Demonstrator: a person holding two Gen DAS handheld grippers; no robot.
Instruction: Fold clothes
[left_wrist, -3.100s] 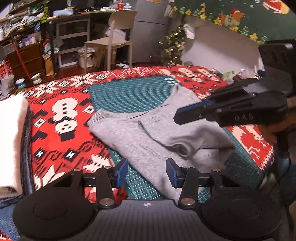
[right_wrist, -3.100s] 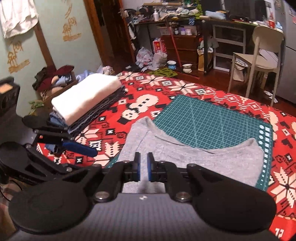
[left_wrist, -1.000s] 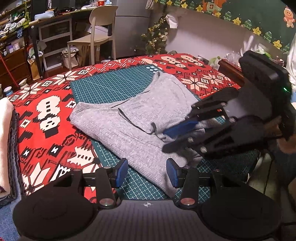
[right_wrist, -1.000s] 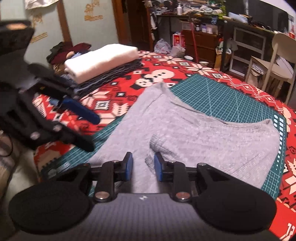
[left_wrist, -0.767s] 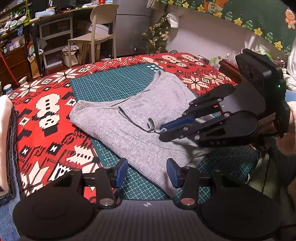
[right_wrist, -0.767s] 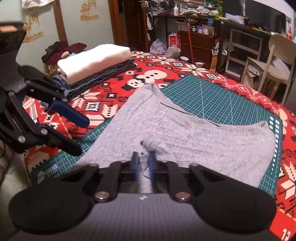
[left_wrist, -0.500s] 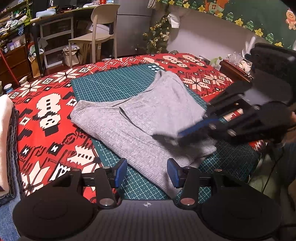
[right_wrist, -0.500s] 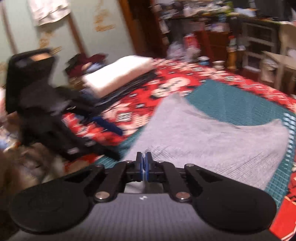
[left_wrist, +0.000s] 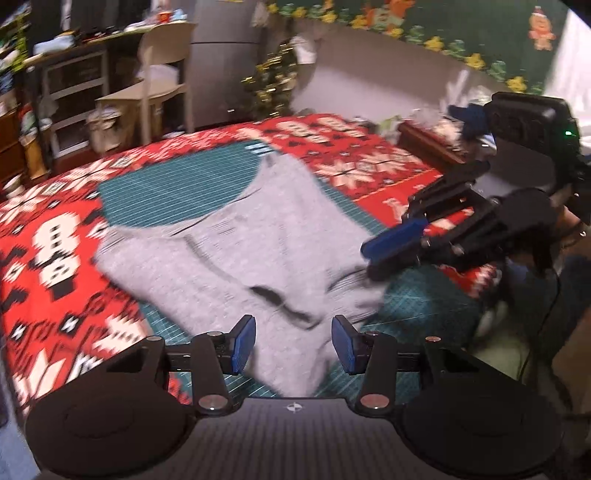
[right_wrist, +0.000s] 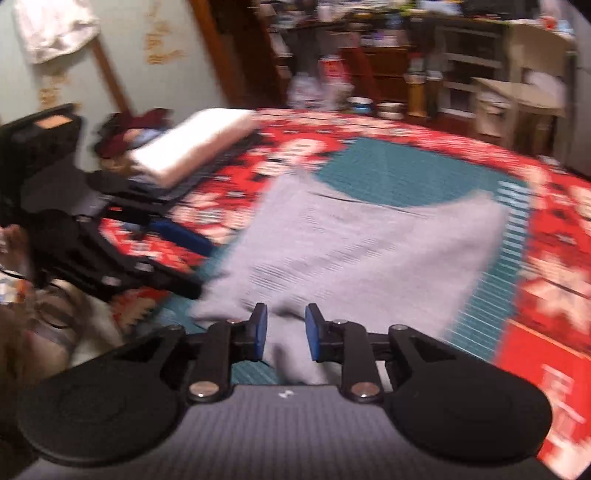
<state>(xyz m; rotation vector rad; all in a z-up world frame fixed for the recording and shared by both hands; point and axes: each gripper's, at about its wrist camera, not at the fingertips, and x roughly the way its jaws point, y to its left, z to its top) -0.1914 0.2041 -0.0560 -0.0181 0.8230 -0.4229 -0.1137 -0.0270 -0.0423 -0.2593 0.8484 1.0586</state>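
The grey sweater (left_wrist: 258, 236) is lying part-folded on the green mat (left_wrist: 155, 195); both the left gripper (left_wrist: 293, 345) and right gripper (right_wrist: 282, 332) are hovering with released jaws; next one is probably needing to grasp a near edge.

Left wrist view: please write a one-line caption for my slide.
Open left hand-held gripper hovers over a gray sweater on a green cutting mat; the right hand-held gripper is at its edge.

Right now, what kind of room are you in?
Probably a lived-in room at home, decorated for Christmas: a small tinsel-trimmed Christmas tree, a pale plastic chair by a cluttered desk, and a stack of folded clothes beside the grey knitted sweater.
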